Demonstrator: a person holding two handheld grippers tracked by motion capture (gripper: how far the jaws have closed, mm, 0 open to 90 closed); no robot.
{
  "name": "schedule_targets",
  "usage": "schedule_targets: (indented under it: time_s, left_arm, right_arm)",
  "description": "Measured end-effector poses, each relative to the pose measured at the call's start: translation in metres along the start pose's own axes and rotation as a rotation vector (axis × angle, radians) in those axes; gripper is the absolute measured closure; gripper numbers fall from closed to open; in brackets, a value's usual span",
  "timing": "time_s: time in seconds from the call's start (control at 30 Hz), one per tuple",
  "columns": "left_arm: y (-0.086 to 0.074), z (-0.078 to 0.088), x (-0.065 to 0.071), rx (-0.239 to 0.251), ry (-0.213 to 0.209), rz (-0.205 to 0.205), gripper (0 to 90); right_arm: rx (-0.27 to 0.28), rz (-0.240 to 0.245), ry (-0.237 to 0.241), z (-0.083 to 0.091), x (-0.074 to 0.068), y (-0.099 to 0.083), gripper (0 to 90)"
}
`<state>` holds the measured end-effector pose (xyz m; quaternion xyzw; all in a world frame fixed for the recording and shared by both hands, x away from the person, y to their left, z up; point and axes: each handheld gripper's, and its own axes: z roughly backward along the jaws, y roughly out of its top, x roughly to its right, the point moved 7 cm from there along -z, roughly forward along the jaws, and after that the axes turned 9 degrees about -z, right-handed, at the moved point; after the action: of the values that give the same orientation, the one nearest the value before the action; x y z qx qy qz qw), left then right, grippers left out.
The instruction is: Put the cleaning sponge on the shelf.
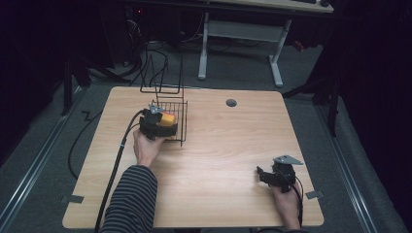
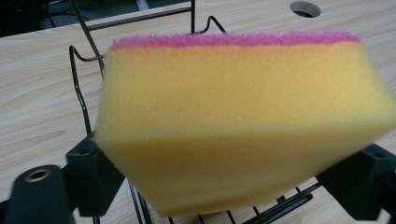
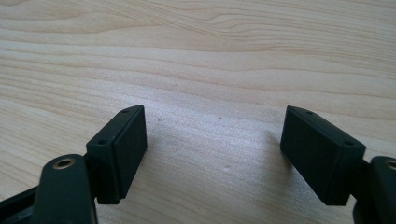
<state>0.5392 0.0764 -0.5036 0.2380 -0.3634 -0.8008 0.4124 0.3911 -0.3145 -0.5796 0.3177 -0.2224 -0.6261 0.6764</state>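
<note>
A yellow sponge (image 2: 233, 116) with a pink scouring layer on its far side lies tilted between the jaws of my left gripper (image 2: 224, 172), above a black wire basket (image 2: 79, 93). The sponge looks full and unsqueezed, its lower corners right beside the two pads, so I read the gripper as open. In the high view the left gripper (image 1: 165, 126) is at the basket (image 1: 180, 116) near the table's far left, with the sponge (image 1: 168, 119) at its tip. My right gripper (image 3: 212, 154) stands open over bare wood; it rests near the front right edge (image 1: 260, 175).
The basket has a tall wire back frame (image 1: 163, 80) at the table's far edge. A round cable hole (image 1: 231, 103) sits in the wooden tabletop (image 1: 218, 145) to the basket's right. A white-legged desk (image 1: 243, 29) stands beyond on the grey floor.
</note>
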Motion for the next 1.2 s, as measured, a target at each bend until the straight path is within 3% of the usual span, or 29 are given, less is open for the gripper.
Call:
schedule_targets:
  time_s: [0.33,0.8,1.2]
  left_arm:
    - [0.000,0.004,0.000,-0.004,-0.006,-0.005,0.2]
    - [-0.001,0.030,0.001,0.055,-0.033,-0.011,0.0]
    - [-0.004,0.046,0.003,0.062,-0.048,-0.022,0.1]
  right_arm:
    - [0.000,0.000,0.001,0.000,0.000,0.000,23.1]
    - [0.000,0.000,0.000,0.000,0.000,0.000,23.1]
    - [0.000,0.000,0.001,0.000,0.000,0.000,23.1]
